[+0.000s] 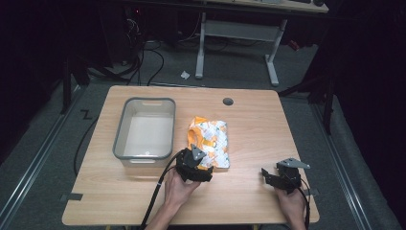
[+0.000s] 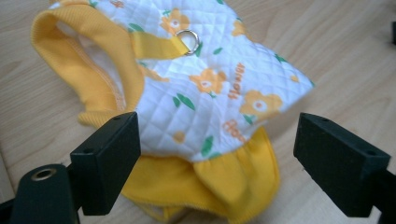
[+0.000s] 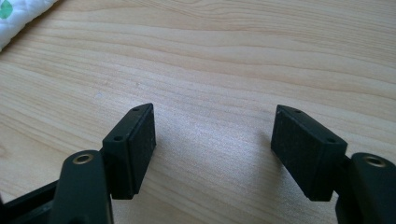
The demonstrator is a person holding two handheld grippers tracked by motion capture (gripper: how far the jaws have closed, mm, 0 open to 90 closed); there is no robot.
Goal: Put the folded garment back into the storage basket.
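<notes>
A small quilted white garment (image 1: 209, 141) with orange flowers and yellow trim lies on the wooden table (image 1: 249, 120), just right of a bin. Seen from the left gripper view, the garment (image 2: 210, 88) has a metal ring on a yellow strap, and its yellow hem lies between the two jaws. My left gripper (image 1: 197, 165) hovers at the garment's near edge; its jaws (image 2: 215, 163) stand wide apart, open, pressing on nothing. My right gripper (image 1: 269, 176) rests near the table's front right, open (image 3: 214, 149) over bare wood.
A grey plastic bin (image 1: 122, 139), with nothing inside, stands left of the garment. A round cable hole (image 1: 228, 101) sits near the table's far edge. Beyond the table are a desk frame (image 1: 234, 43) and floor cables. A corner of the garment (image 3: 14, 14) shows at the right gripper view's top left.
</notes>
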